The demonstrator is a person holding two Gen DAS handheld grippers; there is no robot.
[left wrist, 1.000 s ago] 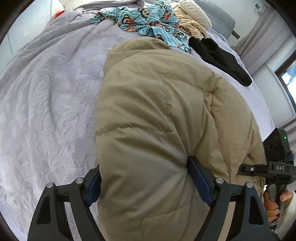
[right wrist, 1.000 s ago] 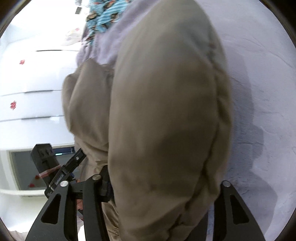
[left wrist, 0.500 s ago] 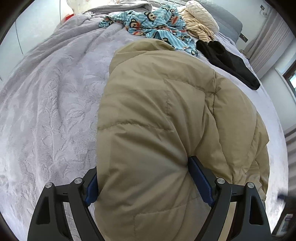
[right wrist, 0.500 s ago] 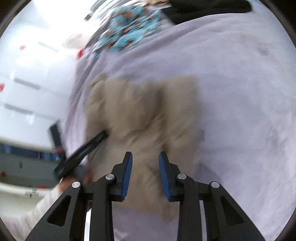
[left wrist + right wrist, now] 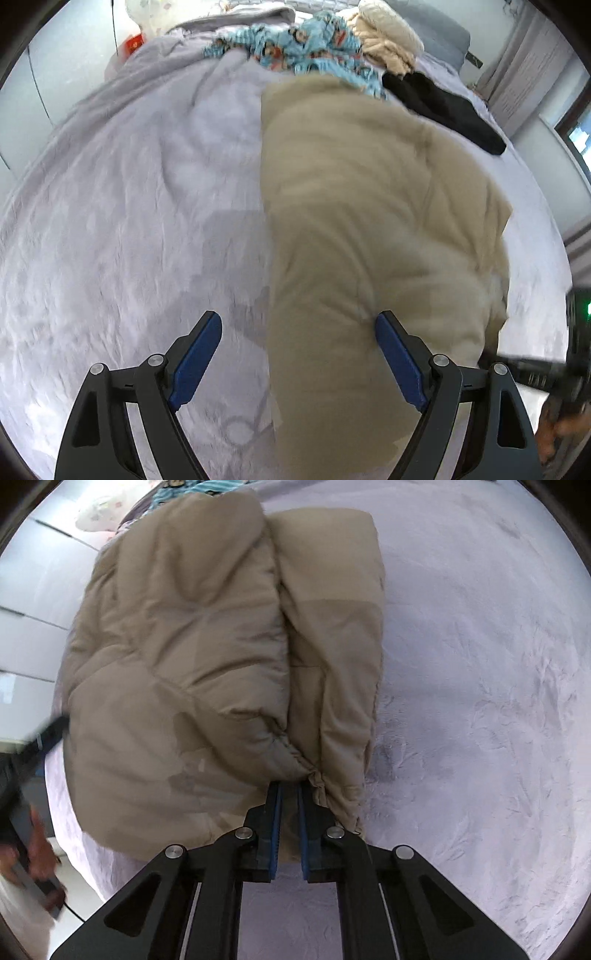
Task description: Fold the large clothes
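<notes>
A puffy beige jacket (image 5: 369,221) lies folded in a thick bundle on the grey blanket (image 5: 129,221). My left gripper (image 5: 299,317) stands open over the jacket's left edge. Its left pad hangs over bare blanket, and its right pad rests against the padding. In the right wrist view the jacket (image 5: 184,646) shows two stacked layers. My right gripper (image 5: 289,786) is shut, its tips pinching the gathered hem at the near edge of the jacket.
At the far end of the bed lie a blue patterned garment (image 5: 295,44), a cream knit (image 5: 384,40) and a black garment (image 5: 443,107). A person's hand (image 5: 565,432) holds the other gripper at the right. White cabinets (image 5: 26,590) stand left of the bed.
The right jaws went from wide around the jacket to shut on its hem, after pulling back above it. The left gripper slid left, and its left pad came off the jacket.
</notes>
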